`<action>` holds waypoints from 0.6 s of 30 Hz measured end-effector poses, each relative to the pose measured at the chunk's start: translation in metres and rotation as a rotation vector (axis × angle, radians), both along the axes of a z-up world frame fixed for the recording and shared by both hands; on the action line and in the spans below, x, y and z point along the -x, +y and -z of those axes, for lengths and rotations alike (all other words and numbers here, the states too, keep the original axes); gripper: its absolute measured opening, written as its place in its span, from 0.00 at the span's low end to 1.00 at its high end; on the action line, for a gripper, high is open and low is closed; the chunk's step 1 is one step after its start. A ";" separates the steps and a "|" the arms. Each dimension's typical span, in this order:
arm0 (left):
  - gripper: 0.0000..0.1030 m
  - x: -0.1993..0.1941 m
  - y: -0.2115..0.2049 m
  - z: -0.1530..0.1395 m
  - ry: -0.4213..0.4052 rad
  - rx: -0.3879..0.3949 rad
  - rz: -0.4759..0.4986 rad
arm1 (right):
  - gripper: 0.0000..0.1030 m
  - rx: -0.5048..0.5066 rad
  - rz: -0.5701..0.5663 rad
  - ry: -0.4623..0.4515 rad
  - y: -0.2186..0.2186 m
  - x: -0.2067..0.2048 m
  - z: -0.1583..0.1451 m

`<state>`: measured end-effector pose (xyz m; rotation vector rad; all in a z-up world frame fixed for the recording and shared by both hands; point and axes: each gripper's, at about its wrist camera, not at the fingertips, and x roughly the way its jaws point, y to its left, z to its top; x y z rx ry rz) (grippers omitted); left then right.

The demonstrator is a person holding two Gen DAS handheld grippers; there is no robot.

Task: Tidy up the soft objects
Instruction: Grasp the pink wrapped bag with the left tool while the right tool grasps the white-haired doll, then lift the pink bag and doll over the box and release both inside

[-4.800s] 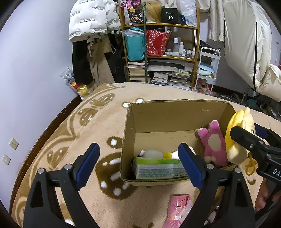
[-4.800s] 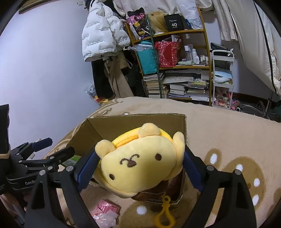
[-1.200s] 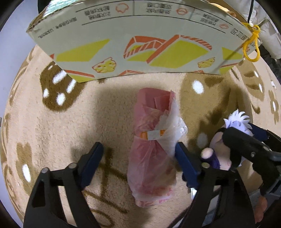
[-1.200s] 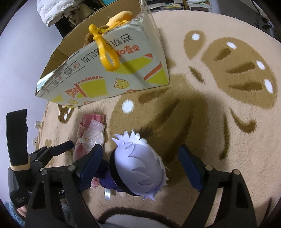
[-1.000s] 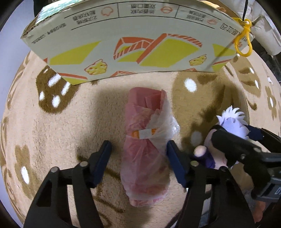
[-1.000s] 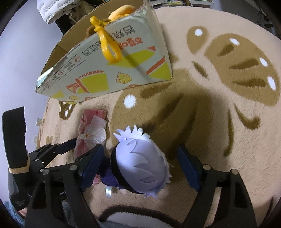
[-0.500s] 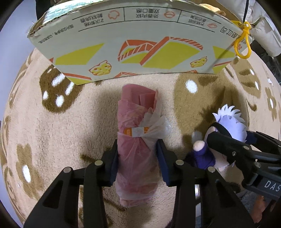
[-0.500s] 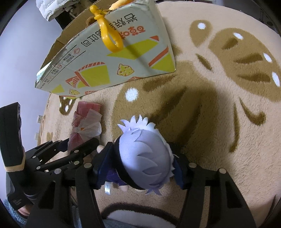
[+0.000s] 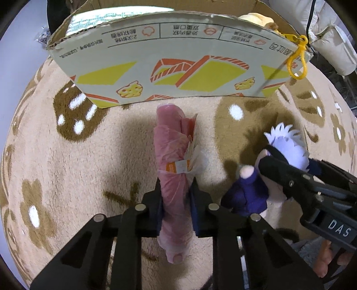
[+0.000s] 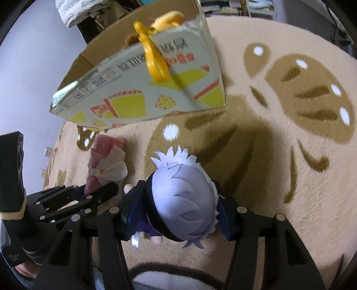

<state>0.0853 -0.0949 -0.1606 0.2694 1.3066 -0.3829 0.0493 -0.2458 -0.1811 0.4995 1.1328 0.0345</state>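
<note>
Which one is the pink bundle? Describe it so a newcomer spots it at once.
Find the printed cardboard box on the beige patterned rug. Just in front of its wall lies the pink bundle, a long roll in clear plastic with an orange-and-white label, clamped by the left gripper. The white-haired doll beside it is round and plush instead.

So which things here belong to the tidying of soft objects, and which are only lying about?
Belonging to the job:
- pink plastic-wrapped soft roll, in the left tool
- white-haired plush doll in purple clothes, in the right tool
- printed cardboard box

Only lying about:
- beige patterned rug
- white puffer jacket
</note>
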 end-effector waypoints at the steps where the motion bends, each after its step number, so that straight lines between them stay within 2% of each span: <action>1: 0.17 0.001 0.000 -0.001 -0.003 -0.003 0.002 | 0.58 0.006 0.000 -0.008 0.000 0.000 -0.001; 7: 0.16 0.008 0.007 -0.014 -0.033 -0.007 -0.009 | 0.58 0.042 0.012 -0.055 -0.006 0.005 -0.012; 18: 0.16 0.023 0.027 -0.056 -0.130 0.026 -0.061 | 0.58 0.104 0.038 -0.195 -0.012 0.026 -0.047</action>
